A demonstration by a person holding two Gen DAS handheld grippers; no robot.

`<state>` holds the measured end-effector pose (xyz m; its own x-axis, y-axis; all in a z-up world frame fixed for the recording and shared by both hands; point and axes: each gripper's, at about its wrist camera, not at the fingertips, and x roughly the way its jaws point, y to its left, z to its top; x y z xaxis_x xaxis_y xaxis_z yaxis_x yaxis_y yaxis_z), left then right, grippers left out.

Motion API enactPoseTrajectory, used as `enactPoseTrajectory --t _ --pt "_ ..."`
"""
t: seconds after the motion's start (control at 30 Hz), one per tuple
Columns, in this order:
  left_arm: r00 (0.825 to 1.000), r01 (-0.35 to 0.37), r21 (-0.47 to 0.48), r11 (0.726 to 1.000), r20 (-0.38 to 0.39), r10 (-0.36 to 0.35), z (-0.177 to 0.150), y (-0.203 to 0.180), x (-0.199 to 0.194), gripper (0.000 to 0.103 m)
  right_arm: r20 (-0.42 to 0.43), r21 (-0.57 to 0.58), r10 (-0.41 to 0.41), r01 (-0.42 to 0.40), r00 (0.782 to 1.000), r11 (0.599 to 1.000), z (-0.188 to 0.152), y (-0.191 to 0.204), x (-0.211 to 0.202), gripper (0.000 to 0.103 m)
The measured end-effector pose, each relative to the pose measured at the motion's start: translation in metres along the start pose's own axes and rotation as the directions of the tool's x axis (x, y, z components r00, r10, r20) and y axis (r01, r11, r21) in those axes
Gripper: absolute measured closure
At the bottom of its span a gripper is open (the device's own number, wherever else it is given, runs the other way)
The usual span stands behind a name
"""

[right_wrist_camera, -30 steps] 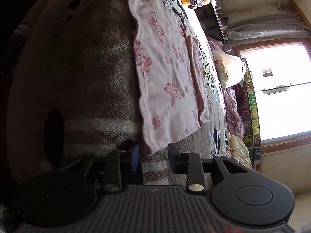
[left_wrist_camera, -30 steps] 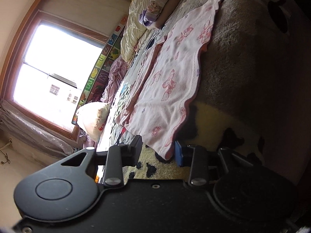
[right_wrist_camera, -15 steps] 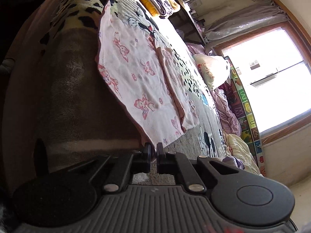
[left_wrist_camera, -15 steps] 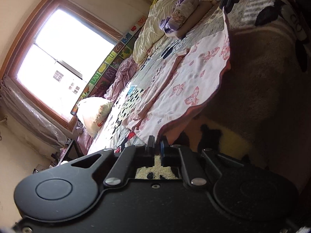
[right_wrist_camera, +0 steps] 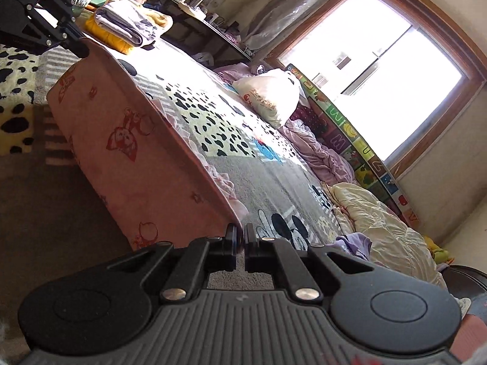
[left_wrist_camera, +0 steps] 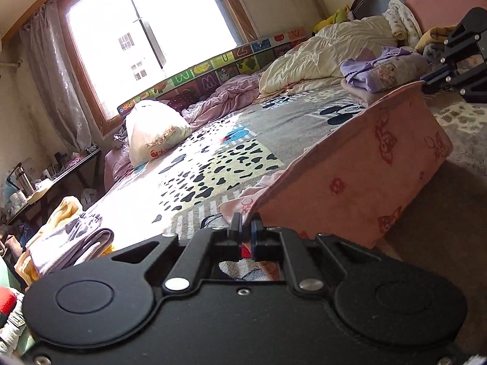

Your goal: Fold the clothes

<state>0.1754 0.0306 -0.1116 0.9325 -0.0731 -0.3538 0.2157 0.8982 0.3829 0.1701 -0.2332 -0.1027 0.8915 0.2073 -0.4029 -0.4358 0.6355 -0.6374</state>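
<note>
A pink garment with a red cartoon print (left_wrist_camera: 359,164) hangs stretched between my two grippers above the bed; it also shows in the right wrist view (right_wrist_camera: 127,152). My left gripper (left_wrist_camera: 246,228) is shut on one corner of its edge. My right gripper (right_wrist_camera: 240,237) is shut on the opposite corner. Each gripper shows in the other's view, the right one at the far right (left_wrist_camera: 459,57) and the left one at the top left (right_wrist_camera: 45,27). The lifted edge is taut; the rest trails down onto the bed.
The bed carries a cartoon-print blanket (left_wrist_camera: 213,164), a white bag (left_wrist_camera: 155,133), a cream quilt (left_wrist_camera: 322,51), folded purple clothes (left_wrist_camera: 383,73) and a folded stack (right_wrist_camera: 127,24). A cluttered side table (left_wrist_camera: 33,182) stands by the window (left_wrist_camera: 152,39).
Both grippers closed on the garment's near corners and lifted that edge off the bed. The cloth, flat a second ago, now hangs upright between them.
</note>
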Motion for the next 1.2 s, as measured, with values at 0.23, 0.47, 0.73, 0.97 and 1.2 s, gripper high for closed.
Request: enactPoseTrajectory --t 0.23,0.47,0.73,0.97,1.2 --pt "1.0 -0.003 -0.056 0.998 -0.025 0.001 0.016 0.017 0.051 0.099 -0.013 0.117 -0.023 0.024 1.0 0.993 0.008 -0.026 0.065 0.098" --pt "0.999 0.005 -0.128 0.992 -0.038 -0.01 0.022 0.036 0.09 0.099 -0.033 0.196 -0.019 0.025 0.999 0.98 0.005 -0.037 0.126 0.098" --pt "0.997 0.008 -0.174 0.985 -0.08 -0.022 0.024 0.042 0.125 0.099 -0.039 0.223 -0.01 0.018 0.999 0.975 0.002 -0.035 0.167 0.098" --pt "0.993 -0.008 -0.225 0.974 -0.114 -0.018 0.022 0.046 0.148 0.099 -0.037 0.251 -0.006 0.015 0.999 0.968 0.008 -0.043 0.189 0.098" --pt "0.989 -0.016 -0.255 0.967 -0.143 -0.022 0.019 0.044 0.167 0.099 -0.083 0.273 0.038 -0.014 0.996 0.962 -0.001 -0.029 0.212 0.098"
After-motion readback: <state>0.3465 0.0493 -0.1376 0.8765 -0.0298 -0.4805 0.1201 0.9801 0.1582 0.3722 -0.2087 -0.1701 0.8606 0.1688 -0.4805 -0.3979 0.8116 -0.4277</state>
